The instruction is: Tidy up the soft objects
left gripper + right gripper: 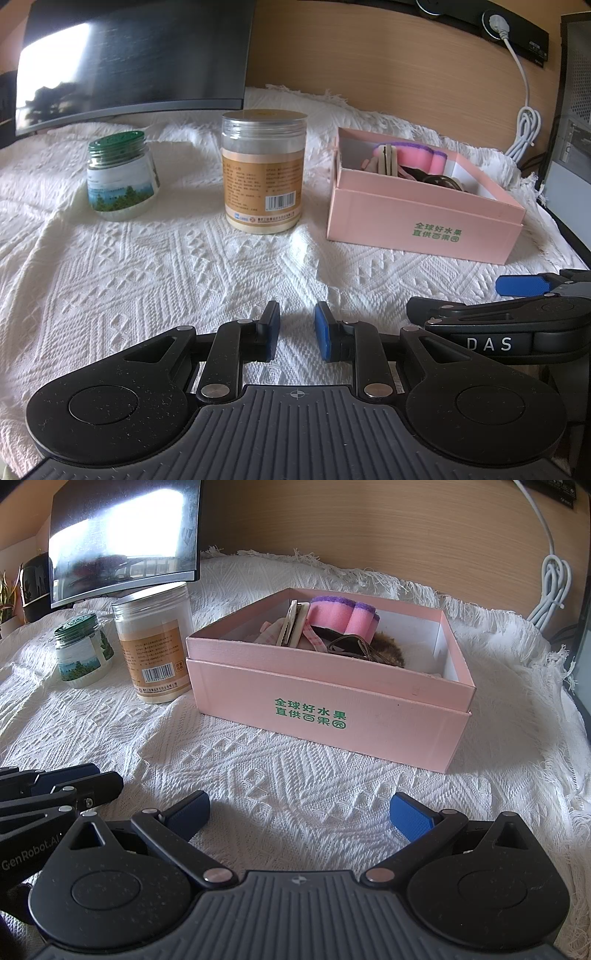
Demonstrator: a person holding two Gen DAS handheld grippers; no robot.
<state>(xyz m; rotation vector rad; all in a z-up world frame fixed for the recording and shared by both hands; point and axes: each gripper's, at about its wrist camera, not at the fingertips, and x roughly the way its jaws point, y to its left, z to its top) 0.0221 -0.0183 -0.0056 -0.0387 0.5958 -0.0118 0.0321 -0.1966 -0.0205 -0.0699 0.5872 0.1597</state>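
Observation:
A pink box (332,716) with green lettering stands on the white knitted cloth; it also shows in the left wrist view (424,225). Inside lie a pink and purple sponge (341,616), a beige flat item (293,624), a checked cloth piece (271,633) and a brown furry item (388,651). My left gripper (296,330) hovers low over the cloth in front of the jars, jaws narrowly apart and empty. My right gripper (299,816) is wide open and empty, in front of the box. Each gripper shows at the edge of the other's view.
A tall jar with an orange label (263,171) and a small green-lidded jar (120,177) stand left of the box. A dark monitor (133,59) stands behind them. A white cable (524,125) hangs at the wooden back wall on the right.

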